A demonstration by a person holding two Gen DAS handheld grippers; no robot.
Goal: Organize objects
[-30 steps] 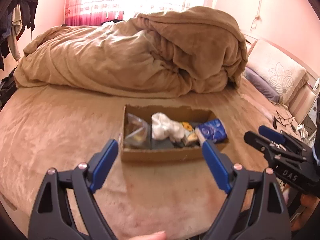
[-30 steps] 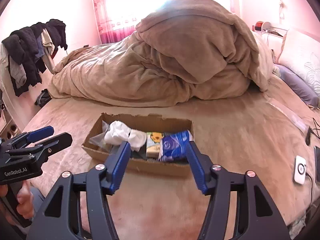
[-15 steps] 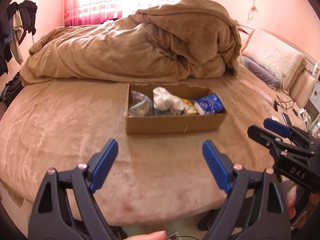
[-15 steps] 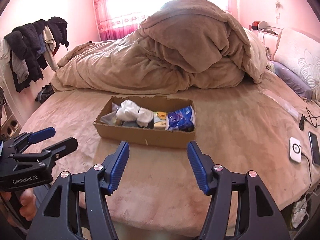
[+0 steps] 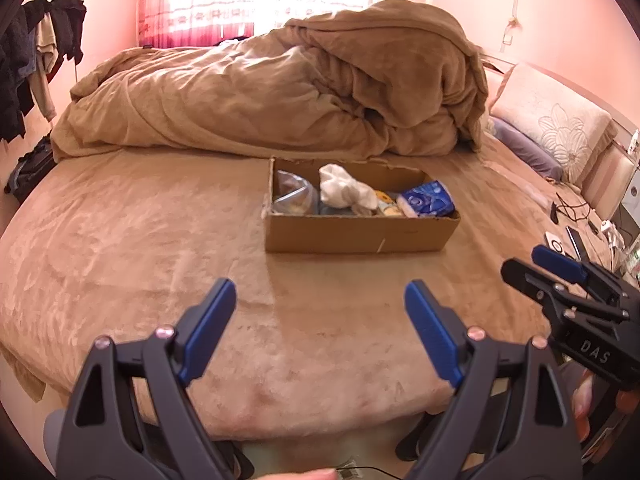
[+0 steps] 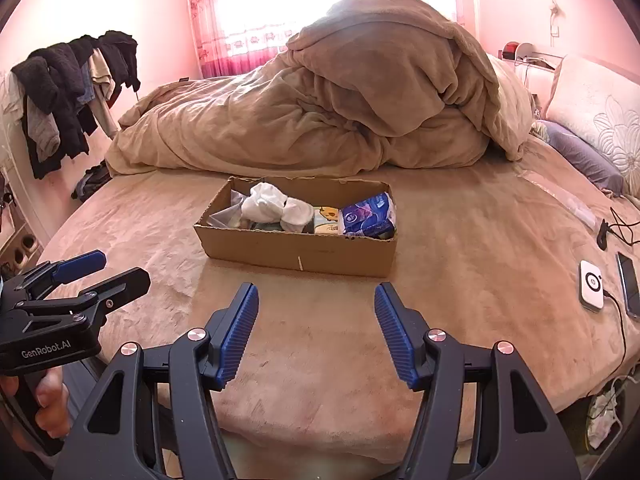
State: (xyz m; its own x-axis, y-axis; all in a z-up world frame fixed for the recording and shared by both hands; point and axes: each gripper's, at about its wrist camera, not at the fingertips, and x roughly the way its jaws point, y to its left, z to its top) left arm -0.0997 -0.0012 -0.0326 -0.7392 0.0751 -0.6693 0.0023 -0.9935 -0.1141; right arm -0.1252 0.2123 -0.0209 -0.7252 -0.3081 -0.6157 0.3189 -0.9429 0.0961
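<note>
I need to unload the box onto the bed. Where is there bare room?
Bare bedspread lies between the box and the bed's near edge, and left of the box. Crowded: the heaped blanket behind, phone and cables at right.

We see bare bed (image 6: pixel 460 280) between us and the cardboard box (image 6: pixel 296 250), so we can reach it. Behind the box the big blanket pile (image 6: pixel 360 100) blocks us. A phone (image 6: pixel 628 284) and charger (image 6: pixel 592 286) lie far right.

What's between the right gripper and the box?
Only bare bedspread. In the right wrist view nothing lies between the open right gripper and the box; the left wrist view agrees.
</note>
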